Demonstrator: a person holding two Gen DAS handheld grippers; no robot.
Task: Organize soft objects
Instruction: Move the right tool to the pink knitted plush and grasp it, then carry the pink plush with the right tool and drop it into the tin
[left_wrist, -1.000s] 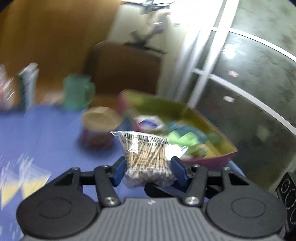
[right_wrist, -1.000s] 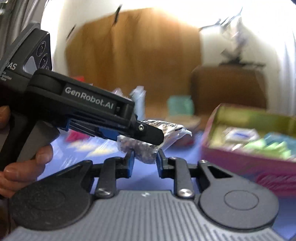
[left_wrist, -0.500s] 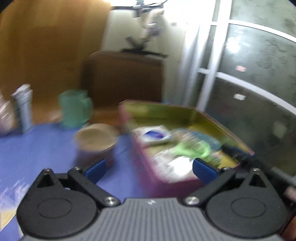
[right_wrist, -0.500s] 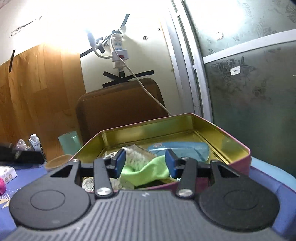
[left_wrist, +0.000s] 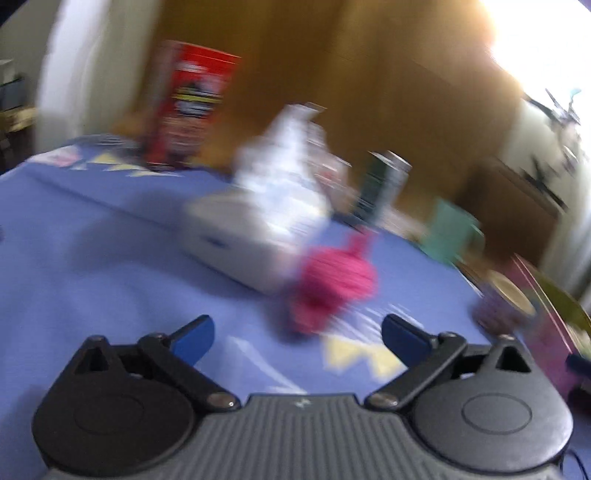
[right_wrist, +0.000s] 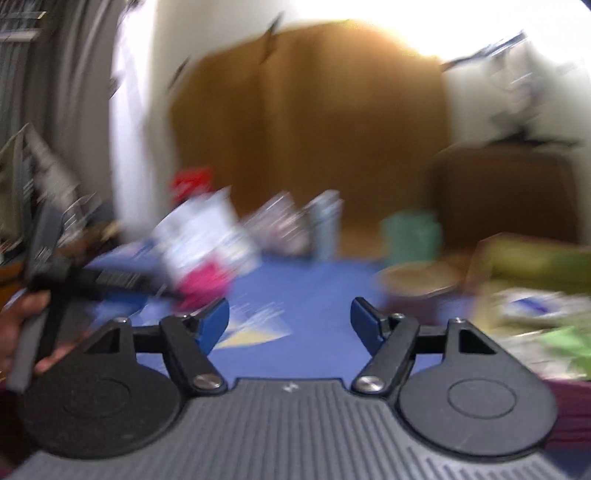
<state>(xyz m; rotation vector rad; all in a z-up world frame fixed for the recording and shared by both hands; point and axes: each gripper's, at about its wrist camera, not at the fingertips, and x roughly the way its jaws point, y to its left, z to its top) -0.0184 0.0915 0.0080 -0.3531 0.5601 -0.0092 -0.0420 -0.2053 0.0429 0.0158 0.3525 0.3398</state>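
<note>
The worktop (left_wrist: 74, 258), covered in blue cloth, carries everything in view; both views are heavily motion-blurred, so fine detail cannot be read. Landmark: the white box (left_wrist: 236, 240) lying near the worktop's middle. The pink-walled tin (right_wrist: 524, 258) with a yellow-green interior sits well to the right of the white box, at the worktop's edge, and already contains soft items, among them a green cloth (right_wrist: 569, 339). A red canister (left_wrist: 192, 107) stands behind the white box, to its left. A teal mug (left_wrist: 450, 236) stands behind and right of the box. The pink fluffy object (left_wrist: 332, 284), the likely next soft item, lies just beside the white box's right end, on the cloth; its long axis cannot be determined through the blur. The left gripper (left_wrist: 295, 332) has its fingers spread wide with nothing between them, and the pink object lies directly ahead of the gap, slightly right of centre. The right gripper (right_wrist: 290, 317) also has spread, empty fingers, but the pink object appears ahead-left of it, beyond the left gripper's body. Judgement: the left gripper is nearer and better aligned; a straight forward-and-down approach should suffice.
</note>
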